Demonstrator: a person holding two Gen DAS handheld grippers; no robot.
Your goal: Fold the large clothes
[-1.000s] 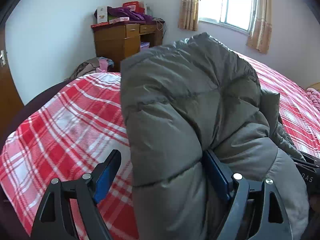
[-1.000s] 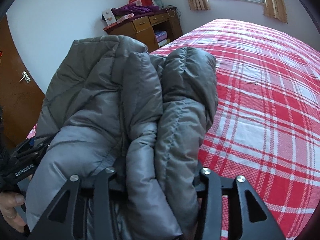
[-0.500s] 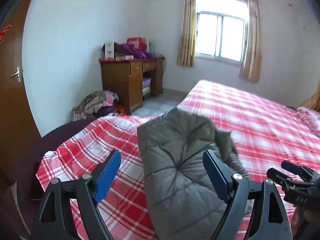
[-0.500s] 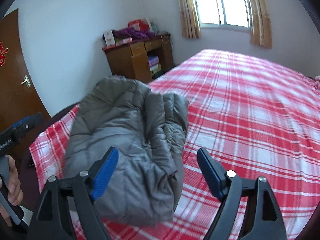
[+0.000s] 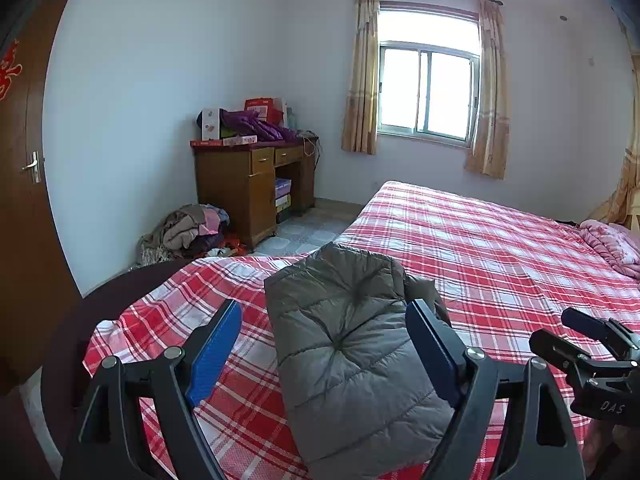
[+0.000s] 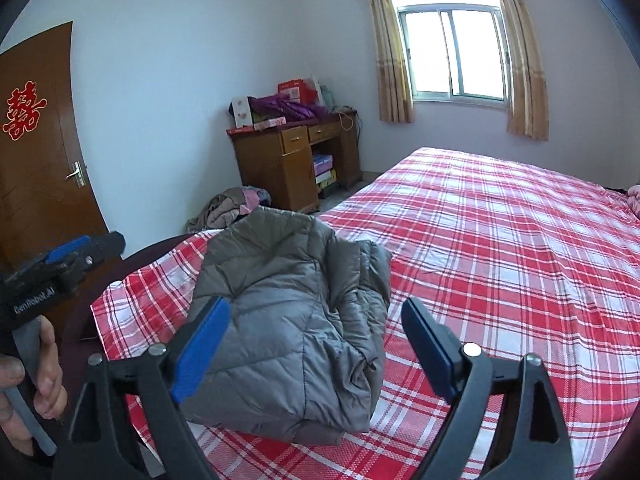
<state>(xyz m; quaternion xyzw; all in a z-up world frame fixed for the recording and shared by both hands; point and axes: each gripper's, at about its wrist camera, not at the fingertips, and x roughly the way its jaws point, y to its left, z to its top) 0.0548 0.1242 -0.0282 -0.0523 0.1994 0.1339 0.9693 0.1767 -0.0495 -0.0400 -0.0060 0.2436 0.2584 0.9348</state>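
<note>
Now: grey jacket [image 6: 288, 320] lies folded at the bed's [image 6: 500, 240] near corner; left tool [image 5: 324, 344] wide, empty; right tool [image 6: 316, 340] opening, empty.

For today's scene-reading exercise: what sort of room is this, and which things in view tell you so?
Most likely a home bedroom: a large bed with a red-and-white plaid cover, a brown wooden desk with drawers against the wall, and a curtained window. A folded grey quilted jacket lies on the bed.

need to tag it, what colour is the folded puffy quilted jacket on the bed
Grey puffy quilted jacket; shows best in the right wrist view.
</note>
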